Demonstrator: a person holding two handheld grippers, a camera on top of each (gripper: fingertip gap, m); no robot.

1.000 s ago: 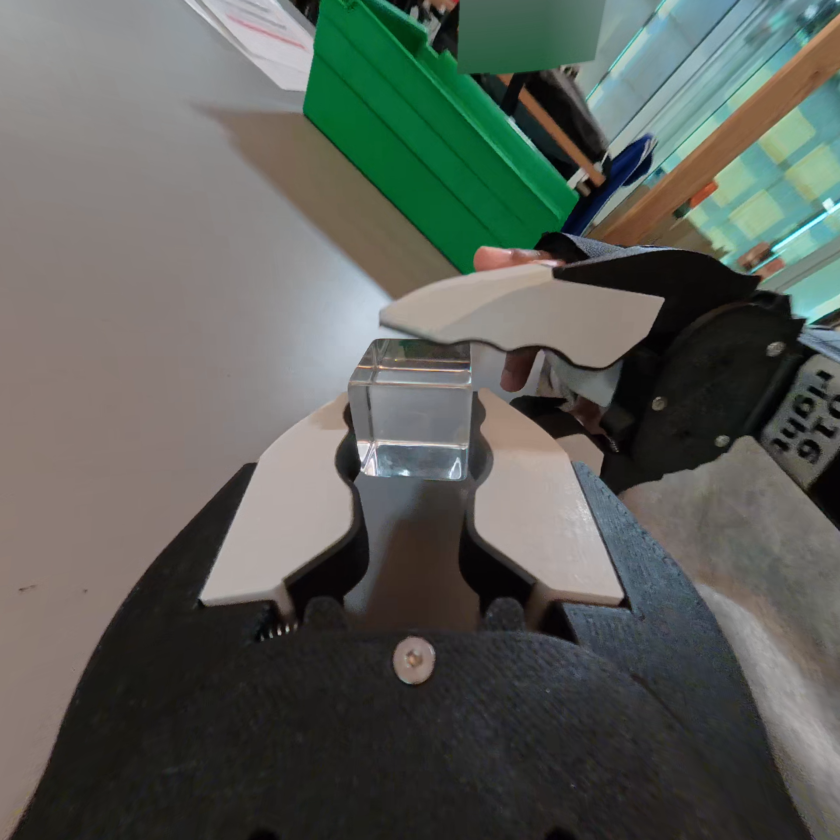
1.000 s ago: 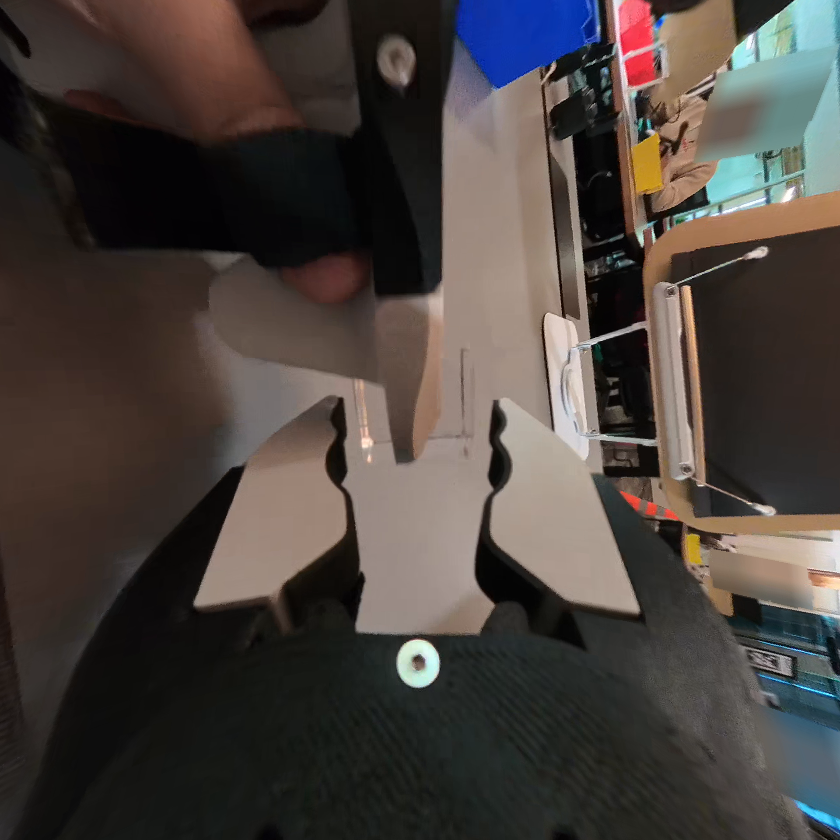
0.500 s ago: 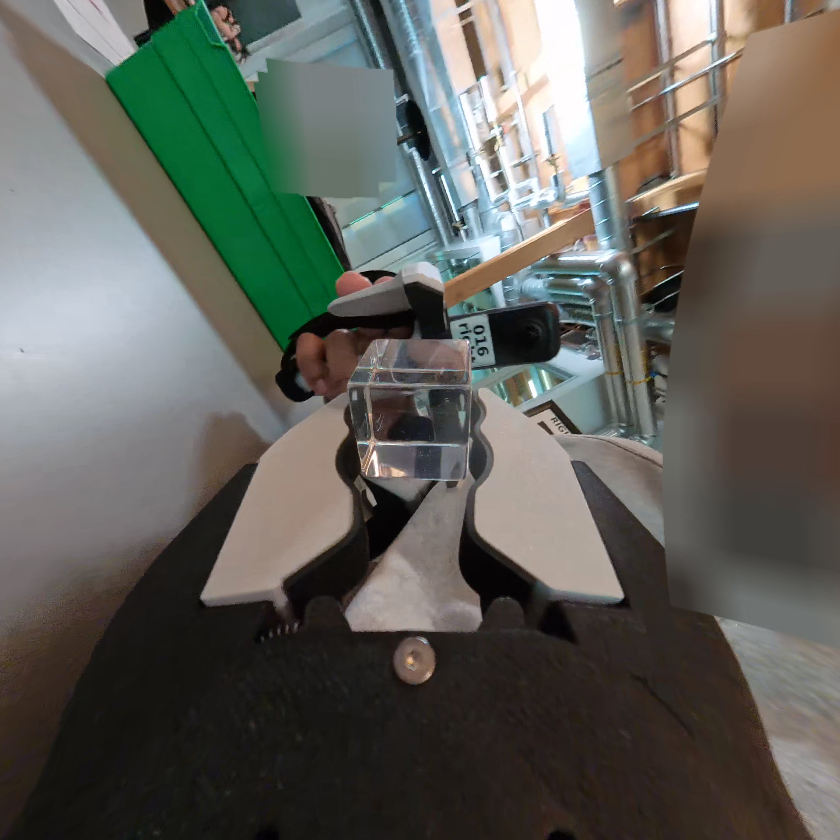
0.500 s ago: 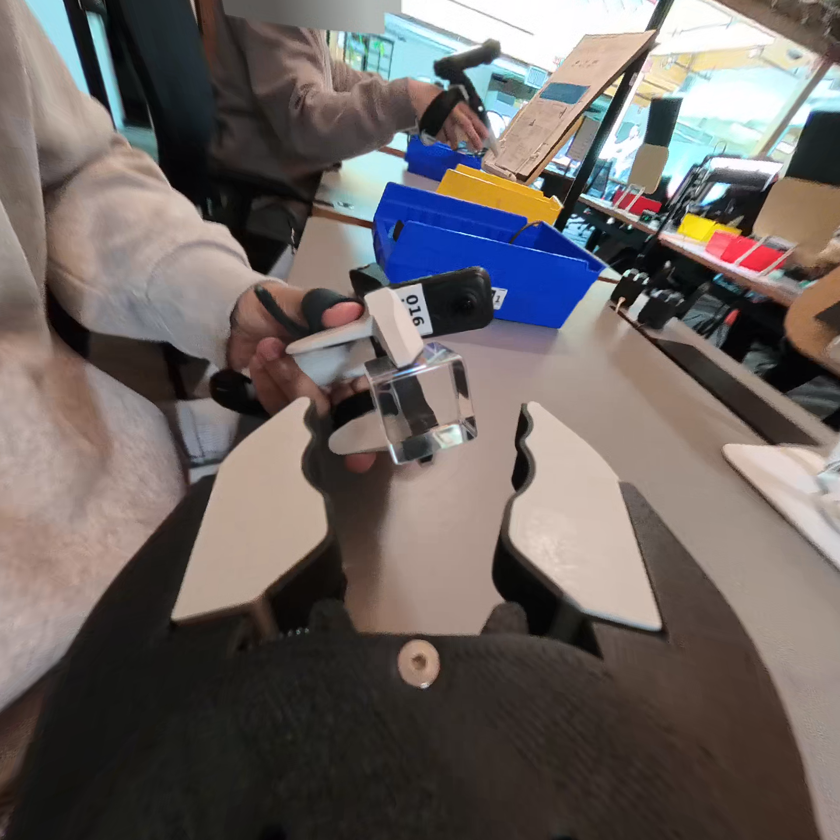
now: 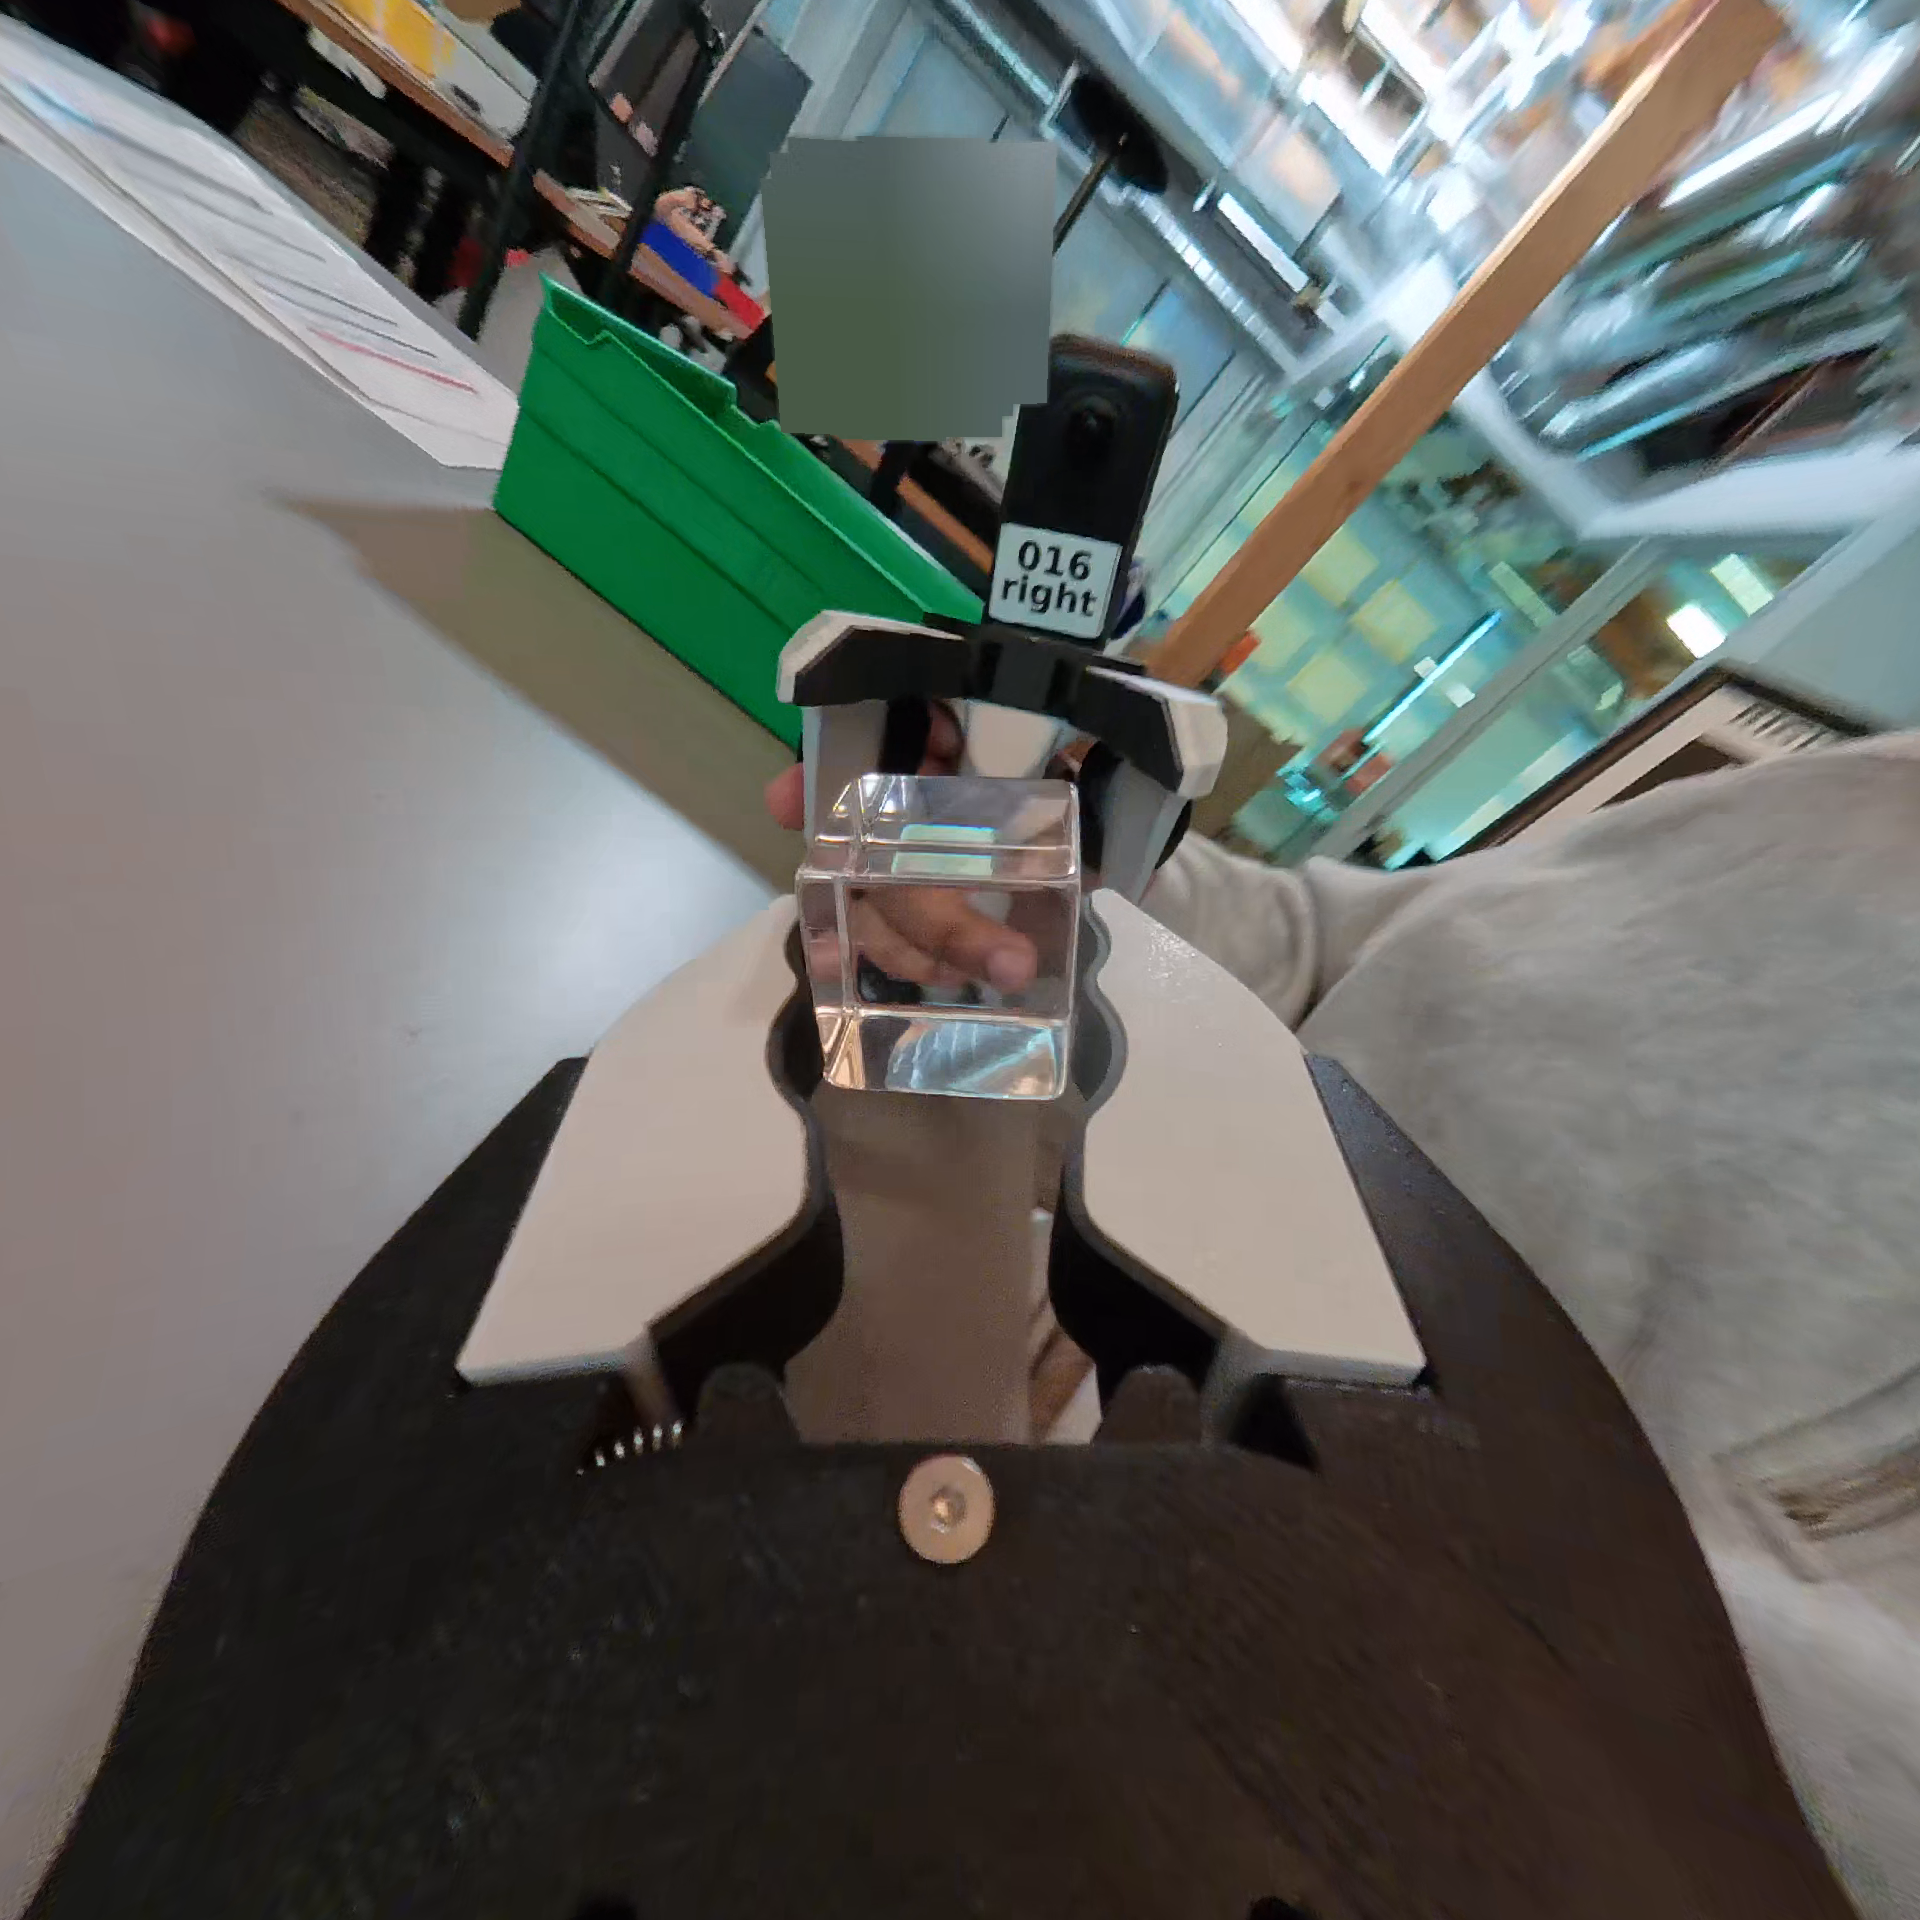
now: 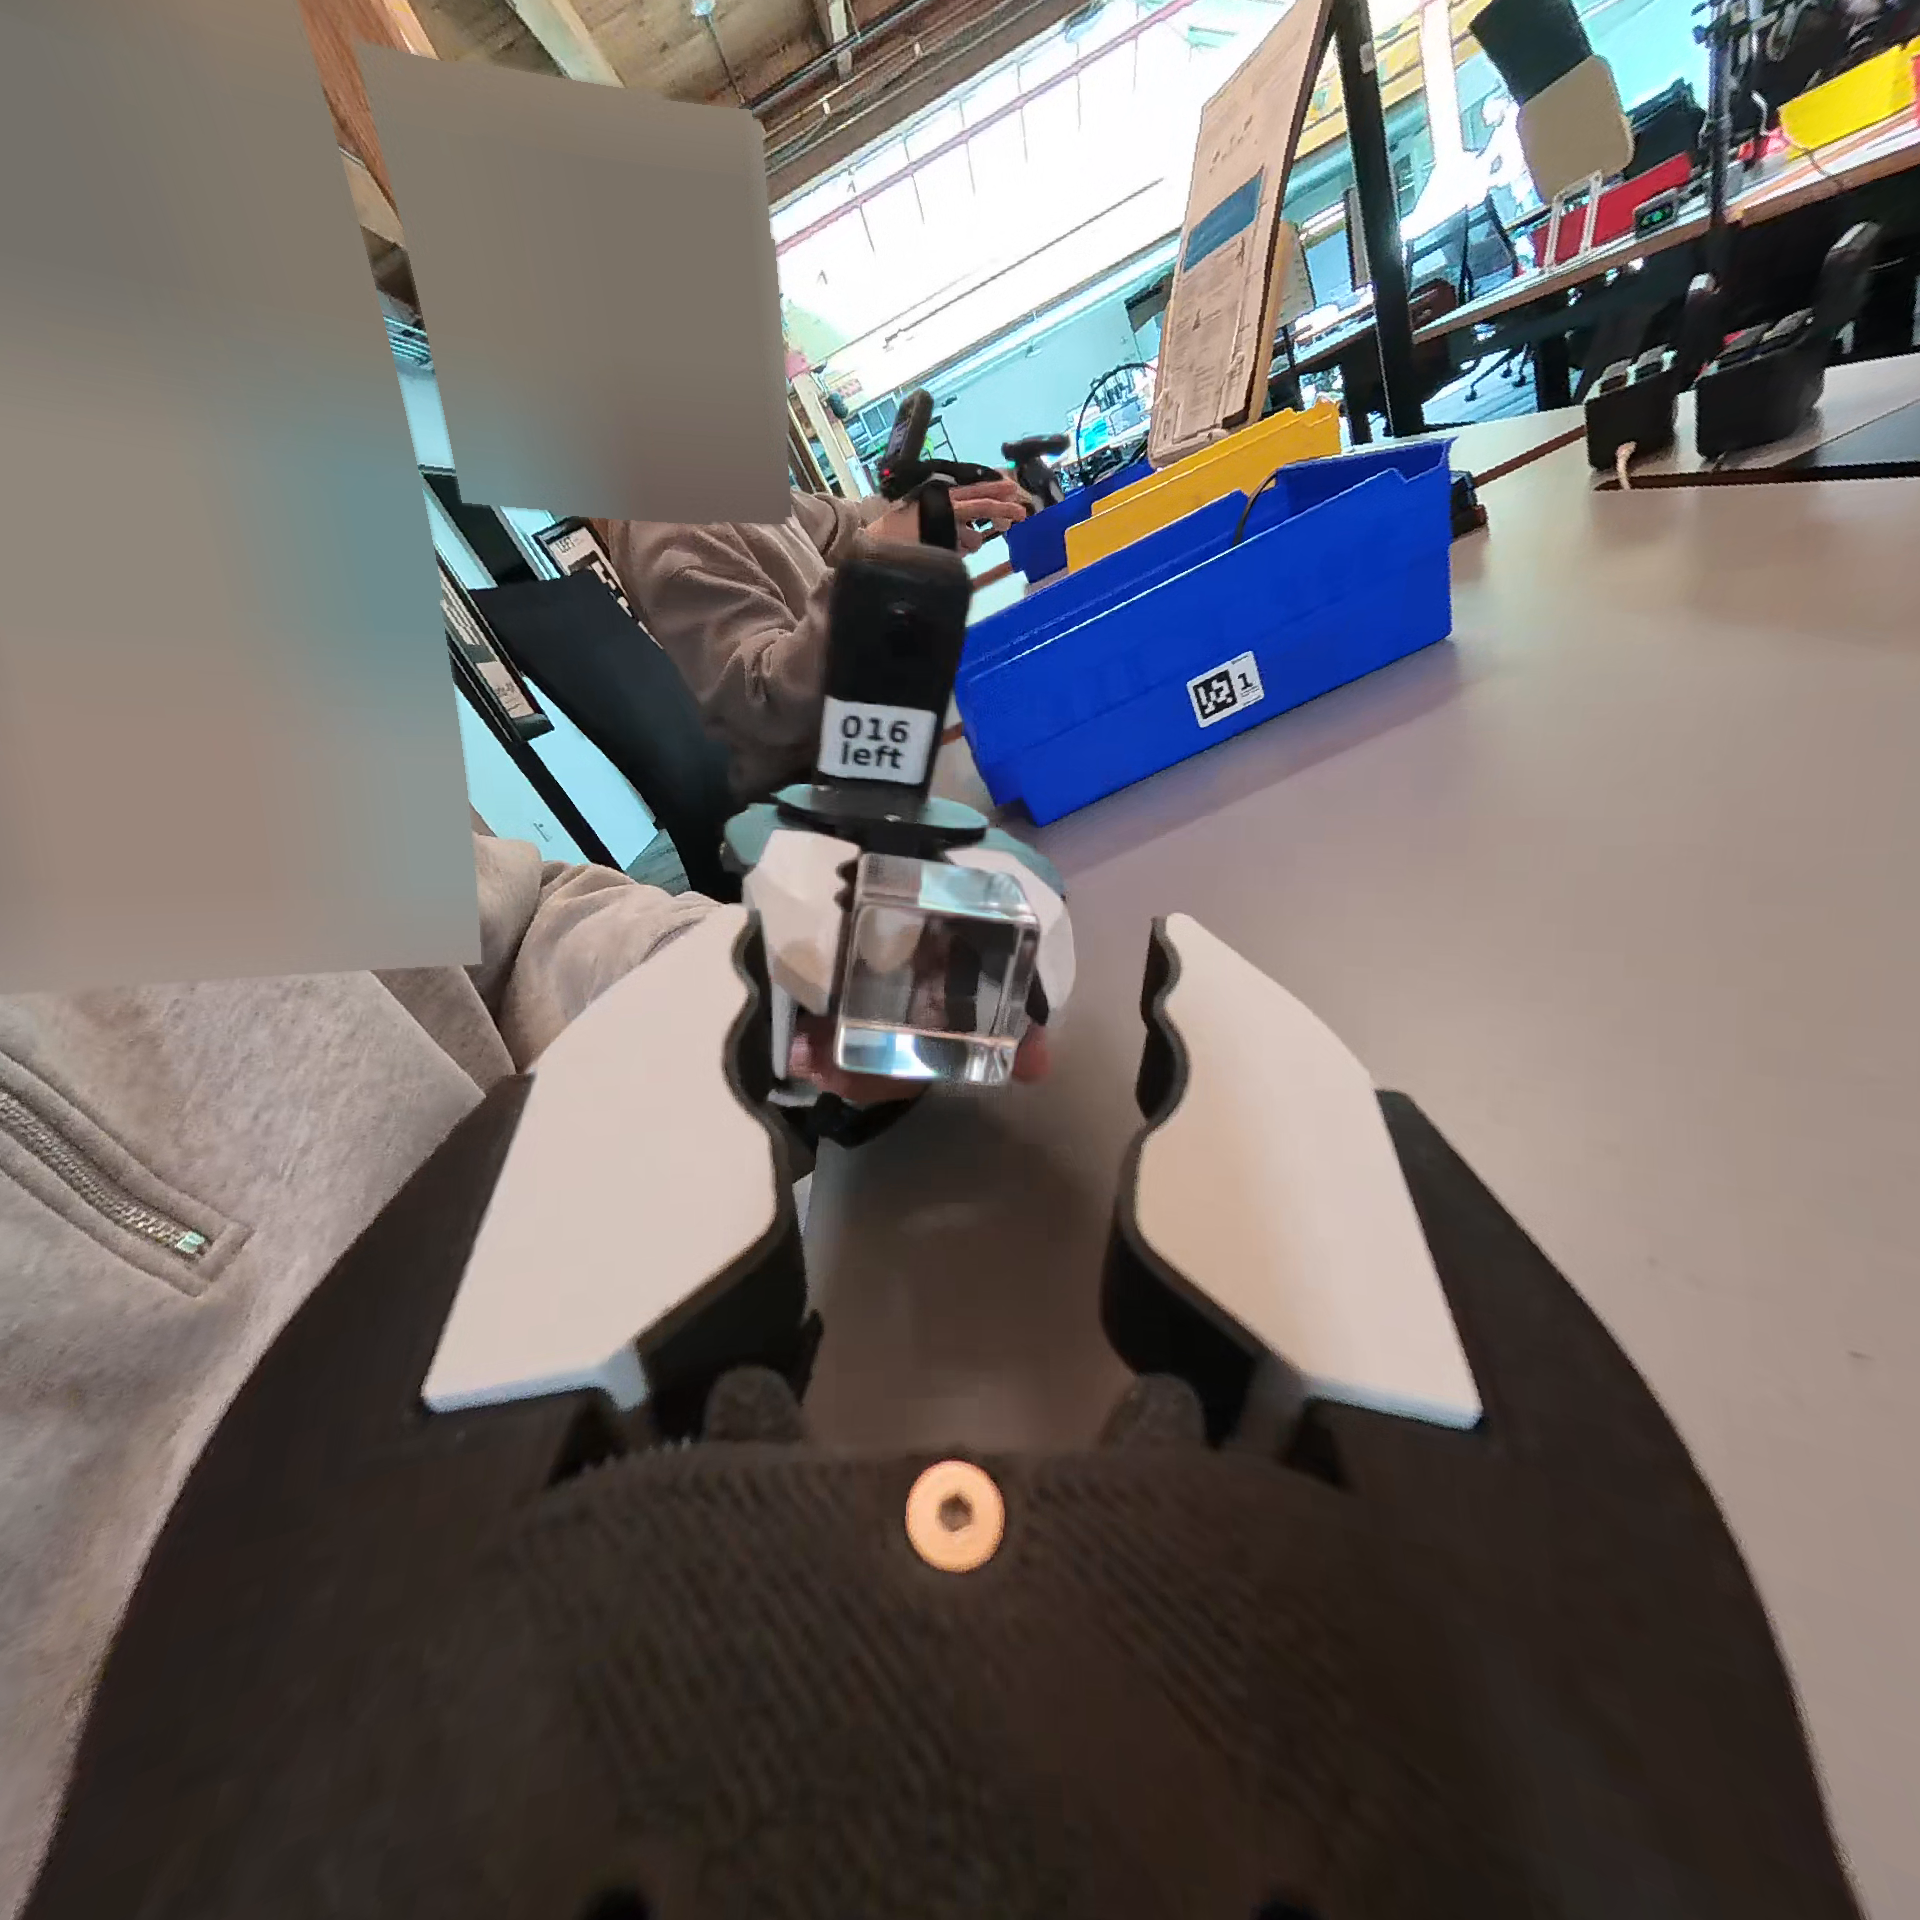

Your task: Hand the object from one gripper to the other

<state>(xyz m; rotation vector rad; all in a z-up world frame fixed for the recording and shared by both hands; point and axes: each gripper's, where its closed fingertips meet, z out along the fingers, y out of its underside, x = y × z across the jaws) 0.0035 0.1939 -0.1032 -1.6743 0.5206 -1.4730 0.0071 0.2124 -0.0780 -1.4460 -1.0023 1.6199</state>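
Note:
A clear acrylic cube (image 5: pixel 940 935) is clamped between the white fingers of my left gripper (image 5: pixel 940 925), which is shut on it and holds it above the grey table (image 5: pixel 260 831). My right gripper (image 5: pixel 977 764) faces it head on just beyond the cube, jaws open. In the right wrist view my right gripper (image 6: pixel 951 966) is open and empty. The cube (image 6: pixel 935 977) sits at its fingertips, slightly left of centre, not touched by either finger. The left gripper (image 6: pixel 920 935) holds the cube from behind.
A green bin (image 5: pixel 675 540) and a sheet of paper (image 5: pixel 260 260) lie on the table beyond the left gripper. A blue bin (image 6: pixel 1195 665) and a yellow bin (image 6: pixel 1216 457) stand beyond the right one. Another seated person (image 6: pixel 727 623) works there. Less than 4 cm separates the two grippers' tips.
Both grippers have swung round to face each other head on. The right gripper's jaws are wider apart and closer to the cube. The cube stays clamped in the left gripper.

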